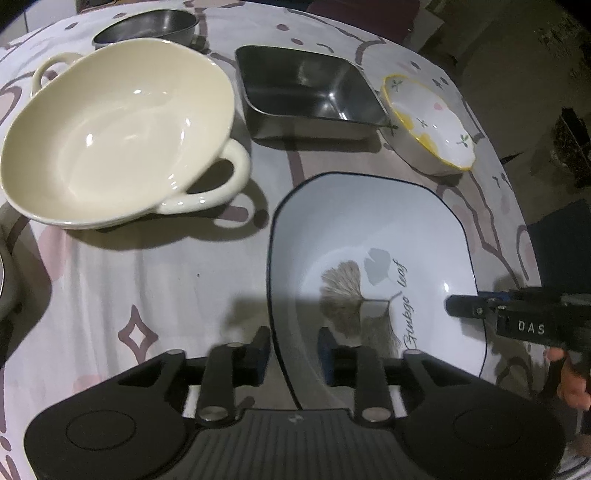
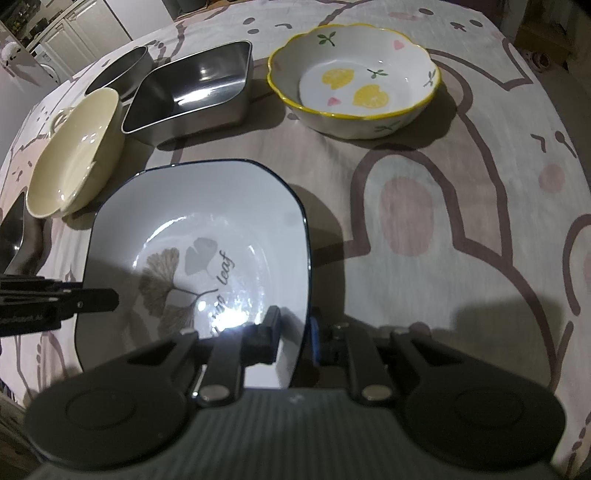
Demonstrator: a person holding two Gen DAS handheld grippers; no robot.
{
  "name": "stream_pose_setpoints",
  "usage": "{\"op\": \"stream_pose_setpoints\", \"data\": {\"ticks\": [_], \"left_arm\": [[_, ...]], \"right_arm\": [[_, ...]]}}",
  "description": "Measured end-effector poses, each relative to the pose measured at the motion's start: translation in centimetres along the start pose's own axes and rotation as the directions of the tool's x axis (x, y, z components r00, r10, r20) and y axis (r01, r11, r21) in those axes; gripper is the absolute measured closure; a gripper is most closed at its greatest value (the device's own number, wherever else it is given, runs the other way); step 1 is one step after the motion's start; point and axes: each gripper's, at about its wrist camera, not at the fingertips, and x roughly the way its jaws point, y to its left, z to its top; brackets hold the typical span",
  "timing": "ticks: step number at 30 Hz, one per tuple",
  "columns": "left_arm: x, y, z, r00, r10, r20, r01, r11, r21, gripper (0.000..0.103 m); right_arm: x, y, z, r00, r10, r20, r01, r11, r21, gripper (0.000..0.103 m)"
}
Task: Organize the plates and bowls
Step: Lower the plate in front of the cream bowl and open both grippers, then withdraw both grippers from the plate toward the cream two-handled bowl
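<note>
On the cloth (image 2: 461, 177) in front of you sits the plate (image 1: 369, 236) — white, square with round corners, a dark edge, and a leaf picture with the words "Ginkgo leaf". Your left gripper (image 1: 293, 354) has its two fingers on each side of the plate's left edge, one outside and one inside. They sit close to the edge, but you cannot tell if they press it. Your right gripper (image 2: 293, 328) does the same on the plate's right edge, one finger inside the plate and one outside, with just a small gap for the rim. Again, you cannot tell if it is squeezing. Each gripper shows up in the other camera, reaching in over the plate from the side.

Behind the plate, to the left, is the cream bowl (image 1: 114, 133) with two loop handles. Just beside it is the square steel tray (image 1: 306, 92), and behind the cream bowl is a round steel bowl (image 1: 147, 26). To the right of the tray — very near it — is the flower bowl (image 2: 354, 74), white with a wavy yellow edge and yellow lemons inside.
</note>
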Motion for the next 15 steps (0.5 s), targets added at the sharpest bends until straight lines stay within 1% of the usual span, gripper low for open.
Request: {"op": "stream_pose_setpoints", "data": {"ticks": [1,2,4,5,6,7,8,9,10,11,12,13,14,15], "left_arm": [[-0.1,-0.2,-0.1,1.0,0.001,0.002,-0.001,1.0,0.011,0.062],[-0.2,-0.3,-0.3,1.0,0.001,0.005,-0.001,1.0,0.021,0.06],[-0.5,-0.5,-0.5,1.0,-0.001,0.009,0.001,0.999,0.033,0.05],[-0.7,-0.6,-0.6,1.0,0.0,0.013,0.0,0.999,0.04,0.048],[-0.9,-0.7,-0.7,1.0,0.001,0.018,-0.002,0.999,0.046,0.041],[-1.1,-0.7,-0.8,1.0,0.001,0.025,-0.002,0.999,0.052,0.033],[-1.4,-0.8,-0.9,0.999,0.001,0.034,-0.003,0.998,0.06,0.029],[-1.7,-0.9,-1.0,0.999,0.001,0.045,-0.005,0.998,0.068,0.025],[-1.9,-0.9,-1.1,0.999,0.003,0.054,-0.007,0.997,0.073,0.023],[-2.2,-0.8,-1.2,0.998,0.004,0.06,-0.009,0.997,0.074,0.022],[-2.4,-0.8,-1.2,0.998,0.005,0.065,-0.01,0.997,0.073,0.018],[-2.7,-0.7,-1.3,0.997,0.006,0.071,-0.012,0.997,0.073,0.012],[-2.9,-0.7,-1.3,0.997,0.009,0.078,-0.015,0.997,0.074,0.01],[-3.2,-0.7,-1.3,0.996,0.013,0.089,-0.02,0.997,0.078,0.008]], "right_arm": [[-0.1,0.0,-0.1,1.0,-0.001,-0.002,0.001,1.0,0.003,0.077],[-0.1,-0.1,-0.2,1.0,-0.001,-0.003,0.001,1.0,0.005,0.068],[-0.5,-0.1,-0.5,1.0,0.002,0.007,-0.002,1.0,0.002,0.06],[-0.8,-0.1,-0.6,1.0,0.004,0.016,-0.004,1.0,-0.001,0.057],[-1.0,-0.1,-0.7,1.0,0.005,0.024,-0.005,1.0,-0.003,0.055],[-1.4,-0.1,-0.8,0.999,0.001,0.036,0.0,1.0,-0.002,0.048],[-1.7,-0.2,-1.0,0.999,-0.009,0.05,0.009,1.0,0.001,0.041],[-2.0,-0.2,-1.1,0.998,-0.019,0.068,0.019,1.0,0.003,0.04],[-2.4,-0.3,-1.3,0.996,-0.022,0.085,0.021,1.0,0.004,0.037],[-2.7,-0.4,-1.5,0.995,-0.02,0.099,0.019,1.0,0.008,0.031],[-3.0,-0.5,-1.5,0.994,-0.019,0.11,0.018,1.0,0.012,0.026],[-3.3,-0.6,-1.6,0.992,-0.02,0.125,0.019,1.0,0.014,0.014],[-3.6,-0.7,-1.7,0.99,-0.025,0.138,0.023,1.0,0.015,0.006],[-3.9,-0.8,-1.8,0.988,-0.035,0.149,0.033,0.999,0.017,0.004]]}}
